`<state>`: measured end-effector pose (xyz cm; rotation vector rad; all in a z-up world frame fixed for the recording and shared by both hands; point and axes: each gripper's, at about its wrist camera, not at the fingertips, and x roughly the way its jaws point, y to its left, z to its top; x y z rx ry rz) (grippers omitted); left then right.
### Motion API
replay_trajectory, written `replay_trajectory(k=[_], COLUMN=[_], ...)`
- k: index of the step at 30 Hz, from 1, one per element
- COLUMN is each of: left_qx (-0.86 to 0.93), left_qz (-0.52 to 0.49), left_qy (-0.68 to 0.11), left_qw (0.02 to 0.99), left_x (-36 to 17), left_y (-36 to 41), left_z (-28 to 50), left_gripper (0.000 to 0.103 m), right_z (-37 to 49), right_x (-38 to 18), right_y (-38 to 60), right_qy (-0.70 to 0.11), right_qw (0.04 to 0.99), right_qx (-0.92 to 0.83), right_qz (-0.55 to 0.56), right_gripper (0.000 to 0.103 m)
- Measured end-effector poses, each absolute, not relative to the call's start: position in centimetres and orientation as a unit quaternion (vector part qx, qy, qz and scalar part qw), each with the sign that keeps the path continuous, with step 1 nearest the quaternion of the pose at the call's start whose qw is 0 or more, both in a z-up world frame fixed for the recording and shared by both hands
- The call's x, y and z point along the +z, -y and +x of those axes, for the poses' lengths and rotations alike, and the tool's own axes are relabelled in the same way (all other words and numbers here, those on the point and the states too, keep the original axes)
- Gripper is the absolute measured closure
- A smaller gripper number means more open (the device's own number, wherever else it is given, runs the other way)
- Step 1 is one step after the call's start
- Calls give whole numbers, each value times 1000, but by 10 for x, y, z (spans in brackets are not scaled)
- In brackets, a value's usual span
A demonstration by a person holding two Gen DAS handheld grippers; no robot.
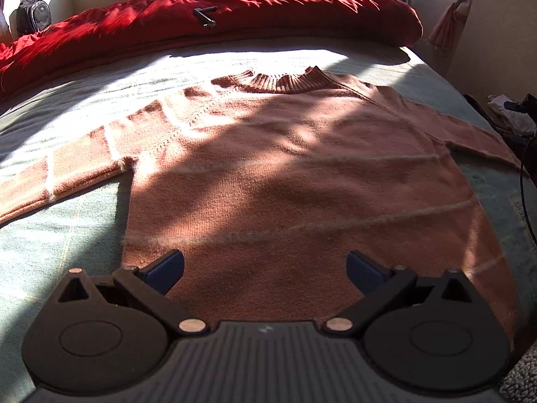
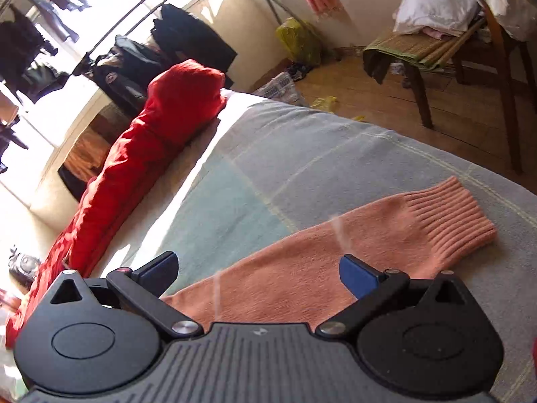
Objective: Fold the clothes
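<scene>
The bed [image 1: 84, 235] with its pale blue-green cover carries everything, and a red duvet [image 1: 235, 10] lies bunched along its far side, well ahead of the left claw [image 1: 265, 268]. The salmon sweater [image 1: 285, 168] lies spread flat directly ahead of and under that claw, ribbed collar [image 1: 285, 82] at the far end, the hem nearest the fingers, one sleeve running off to the claw's left and the other off to its right. The left claw hangs over the hem with its fingers wide apart, holding nothing. The right claw [image 2: 258, 277] is likewise spread and empty, poised just above the right sleeve [image 2: 335, 255], which runs from under the claw ahead and to its right, ending in the ribbed cuff [image 2: 449, 215]. The step in hand looks like the first sleeve fold. To do it well, the right claw should probably drop onto the sleeve near the cuff, pinch both knit layers together without catching the bed cover, then carry the sleeve across the body flat. The left claw could pin the hem so the soft knit does not drag or bunch.
</scene>
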<state>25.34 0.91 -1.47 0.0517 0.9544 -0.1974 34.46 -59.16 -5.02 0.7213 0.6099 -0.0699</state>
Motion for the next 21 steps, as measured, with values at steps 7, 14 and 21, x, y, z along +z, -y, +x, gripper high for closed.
replay_trajectory(k=[7, 14, 21], left_qx=[-81, -76, -82], left_qz=[6, -40, -70], left_qy=[-457, -444, -470], left_qw=[886, 892, 876], left_x=[-19, -39, -76], left_y=[2, 0, 3], left_z=[231, 243, 247], left_gripper=[1, 1, 1], right_z=[375, 372, 351], right_x=[-35, -62, -73], right_y=[436, 328, 323], right_qy=[-369, -457, -458], right_qw=[859, 785, 786], right_qx=[243, 358, 349], right_qz=[259, 218, 224], right_gripper=[0, 0, 0])
